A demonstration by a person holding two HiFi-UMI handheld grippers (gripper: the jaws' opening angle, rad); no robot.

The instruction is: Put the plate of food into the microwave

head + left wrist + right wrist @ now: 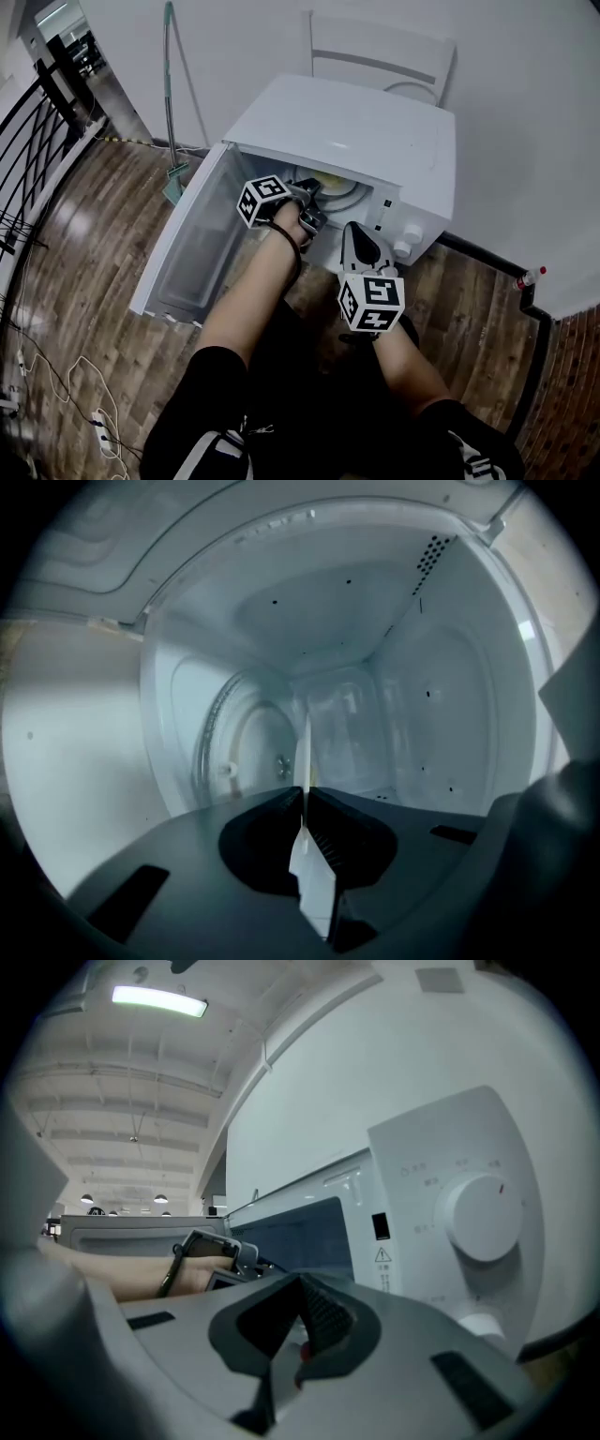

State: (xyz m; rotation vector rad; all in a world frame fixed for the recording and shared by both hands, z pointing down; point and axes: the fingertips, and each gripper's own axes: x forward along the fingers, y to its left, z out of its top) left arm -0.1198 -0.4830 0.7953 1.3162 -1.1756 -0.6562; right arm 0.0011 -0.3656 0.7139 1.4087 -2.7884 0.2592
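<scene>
Setting: open-plan office or lab hall. Indicators: microwave (pixel 347 122) set low against a bare white wall (pixel 253 37) ahead of the left gripper (pixel 312 199); loose cables (pixel 56 375) and power strip (pixel 101 427) on wood-plank floor (pixel 94 253) behind-left; ceiling strip light (pixel 159 999) overhead.

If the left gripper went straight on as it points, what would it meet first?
Probably the microwave's back wall: the left gripper, jaws clamped on the plate, points toward it with nothing else visible between.

Mop (pixel 171 103): propped upright, up-left of left claw (pixel 314 195).
Chair (pixel 380 56): white, beyond both claws.
Bottle (pixel 530 277): red-capped, well right of right claw (pixel 354 234).
Power strip (pixel 101 427): on wooden floor (pixel 94 272), far lower left of left claw.
</scene>
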